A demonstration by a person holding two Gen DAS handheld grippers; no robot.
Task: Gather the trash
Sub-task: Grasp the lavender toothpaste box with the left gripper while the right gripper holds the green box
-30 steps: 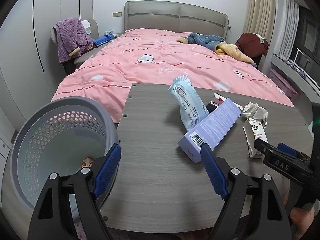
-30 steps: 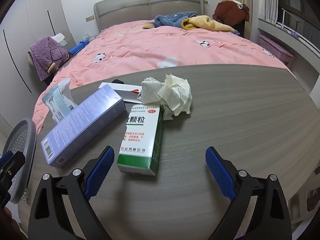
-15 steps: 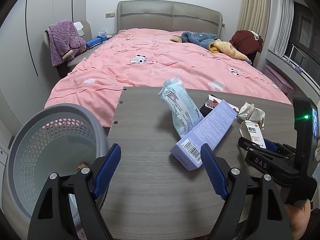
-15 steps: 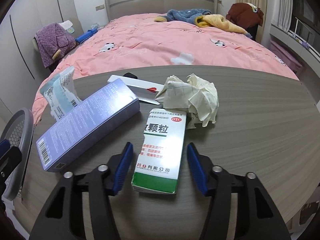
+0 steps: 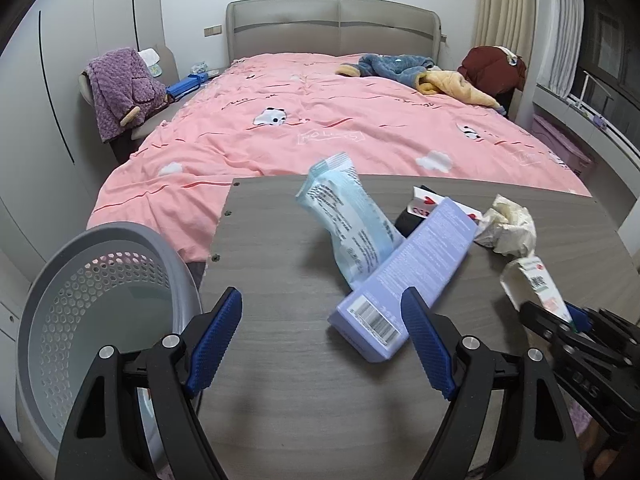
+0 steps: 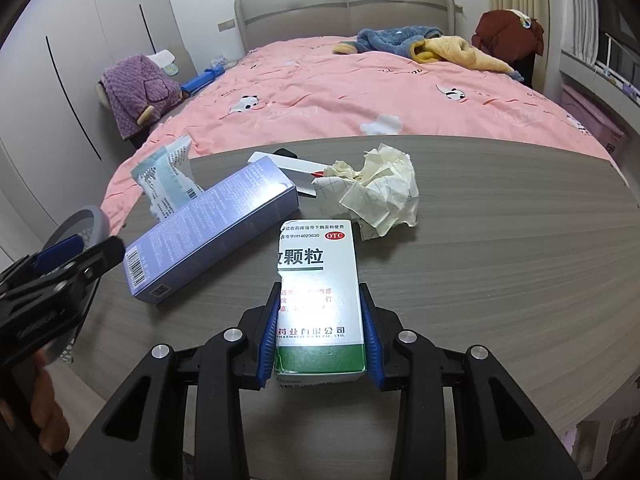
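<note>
The medicine box (image 6: 318, 296), light thin card just off the desk (image 6: 500, 264), sits between your right tool (image 6: 320, 338) as its jaws close across the green end: squeeze gently, it crushes.

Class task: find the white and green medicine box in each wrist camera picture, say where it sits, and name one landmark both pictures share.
Left wrist view: the white and green medicine box is at the far right edge, in the right gripper, whose jaws are closing.
Right wrist view: the box is at bottom centre, between the gripper's pads.
Shared landmark: the long lilac carton with a barcode.
</note>
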